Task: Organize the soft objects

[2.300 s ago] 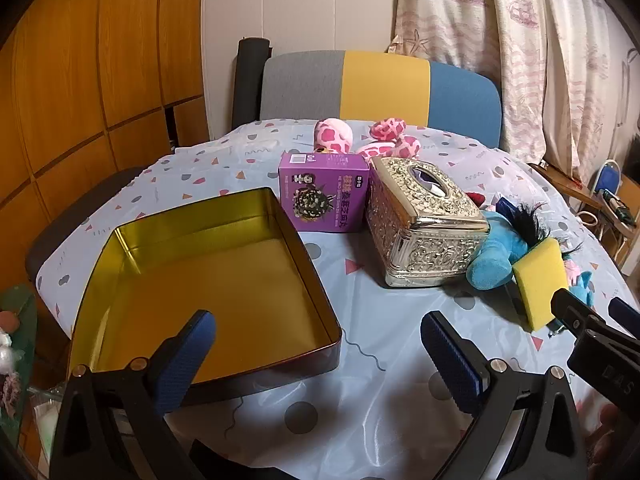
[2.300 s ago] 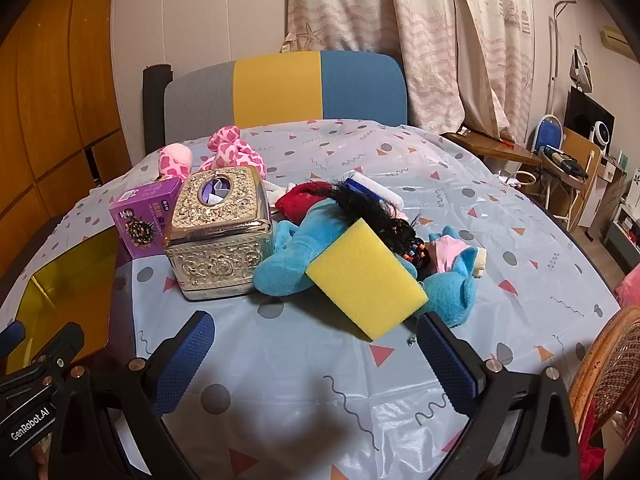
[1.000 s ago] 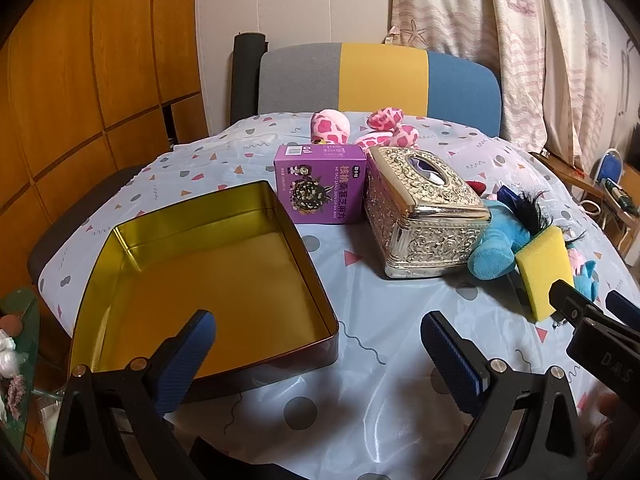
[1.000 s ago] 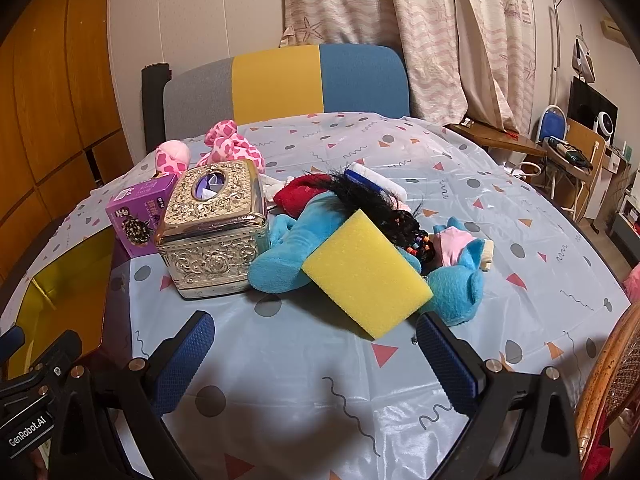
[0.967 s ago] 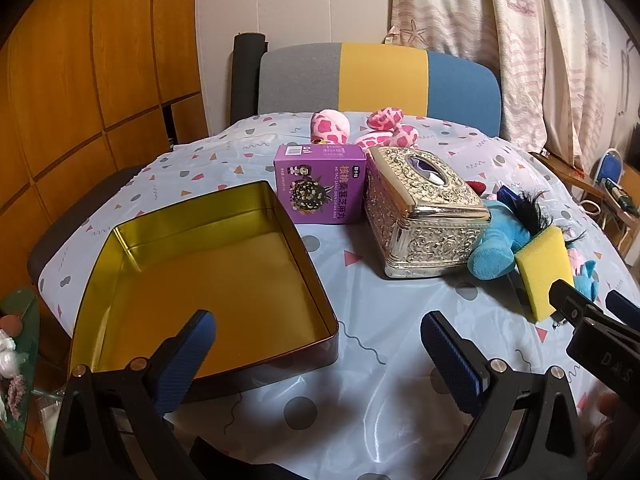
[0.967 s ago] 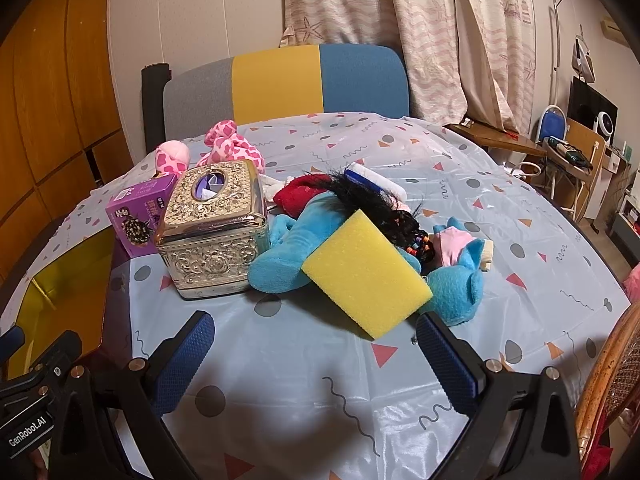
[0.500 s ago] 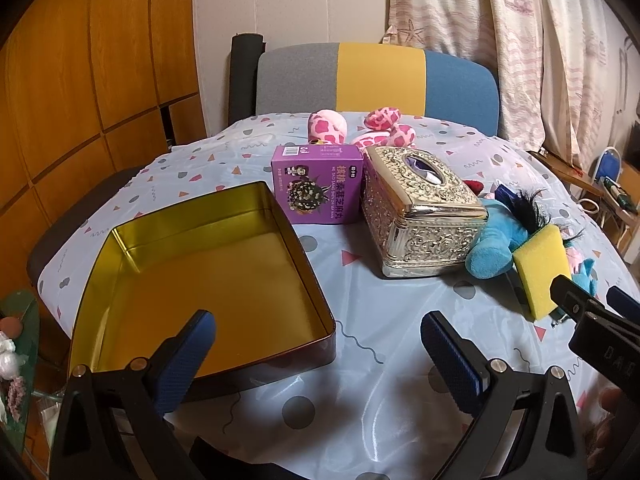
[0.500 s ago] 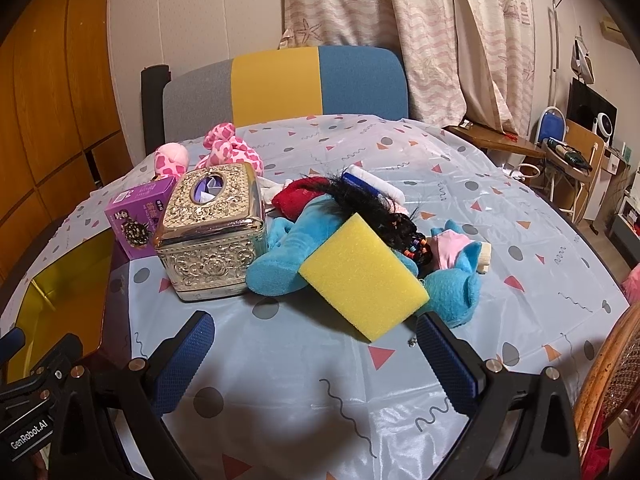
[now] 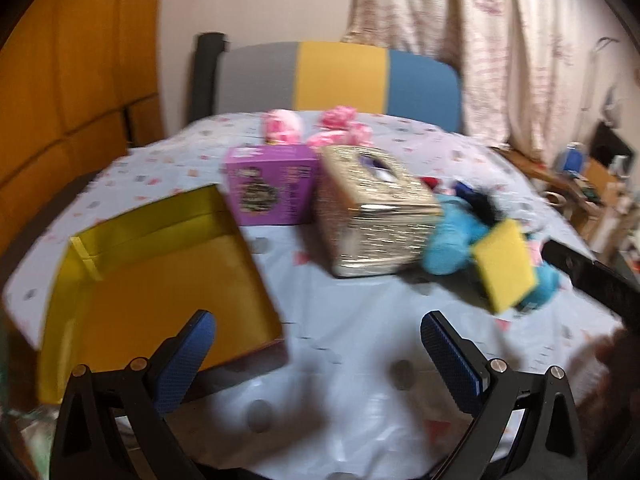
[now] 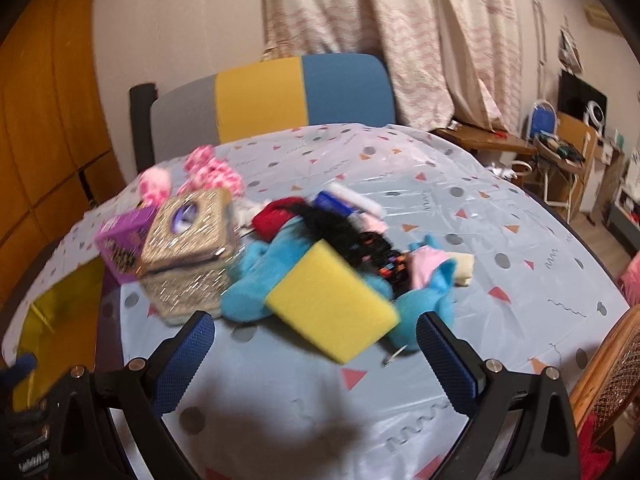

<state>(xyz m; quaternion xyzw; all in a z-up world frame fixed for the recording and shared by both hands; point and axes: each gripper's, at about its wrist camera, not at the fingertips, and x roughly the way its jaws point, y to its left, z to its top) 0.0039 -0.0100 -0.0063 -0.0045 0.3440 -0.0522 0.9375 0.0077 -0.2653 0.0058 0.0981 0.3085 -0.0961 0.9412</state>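
On table (image 10: pixel 500 240): one sponge (image 10: pixel 332 300); one tin (image 9: pixel 160 264).

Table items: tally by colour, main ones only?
Yellow: 2, sponge and open tin
Blue: 1, plush toy
Pink: 1, spotted plush
Purple: 1, box
Gold/silver: 1, tissue box
Red: 1, soft item
Total: 7; smaller bits too blurred.

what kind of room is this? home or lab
Most likely a home dining or living area: a table under a patterned plastic tablecloth, an upholstered chair pushed up to it, patterned curtains behind, and plush toys lying about.
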